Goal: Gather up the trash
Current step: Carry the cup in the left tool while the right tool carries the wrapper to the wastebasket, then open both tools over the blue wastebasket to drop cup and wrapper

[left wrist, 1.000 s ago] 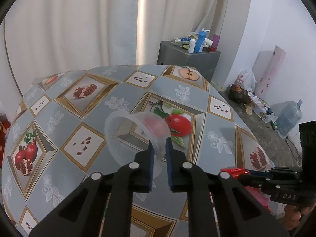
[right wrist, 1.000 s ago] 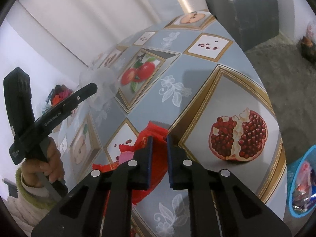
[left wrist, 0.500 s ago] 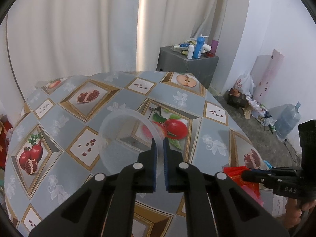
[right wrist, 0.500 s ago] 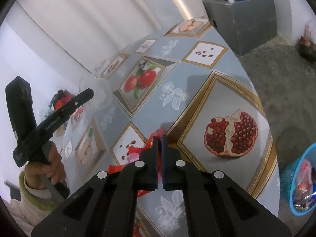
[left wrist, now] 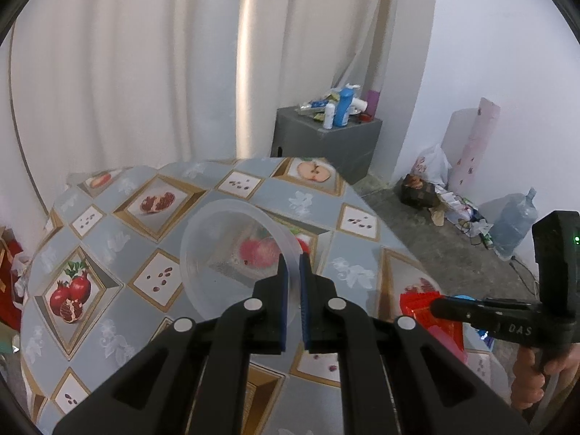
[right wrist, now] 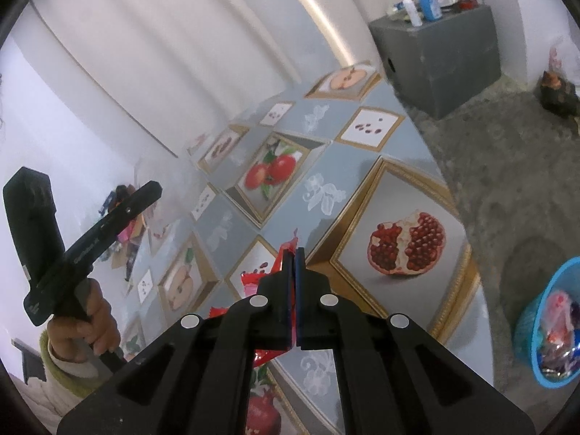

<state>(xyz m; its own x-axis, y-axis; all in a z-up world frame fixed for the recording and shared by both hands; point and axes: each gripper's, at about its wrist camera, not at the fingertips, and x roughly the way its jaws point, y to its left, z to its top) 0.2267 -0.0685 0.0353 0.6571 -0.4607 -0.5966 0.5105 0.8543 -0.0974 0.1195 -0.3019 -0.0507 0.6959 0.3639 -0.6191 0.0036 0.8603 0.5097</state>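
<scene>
Left gripper pinches a clear plastic cup's rim; right gripper now clamps the crinkled red wrapper, both lifted higher off the bench.

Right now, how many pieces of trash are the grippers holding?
2. A clear plastic container pinched by its rim in the left gripper, and a red wrapper clamped in the right gripper.

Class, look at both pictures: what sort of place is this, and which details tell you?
Probably a lived-in room at home: a table with a fruit-print tablecloth, drawn curtains, and a grey cabinet crowded with toiletry bottles.
</scene>
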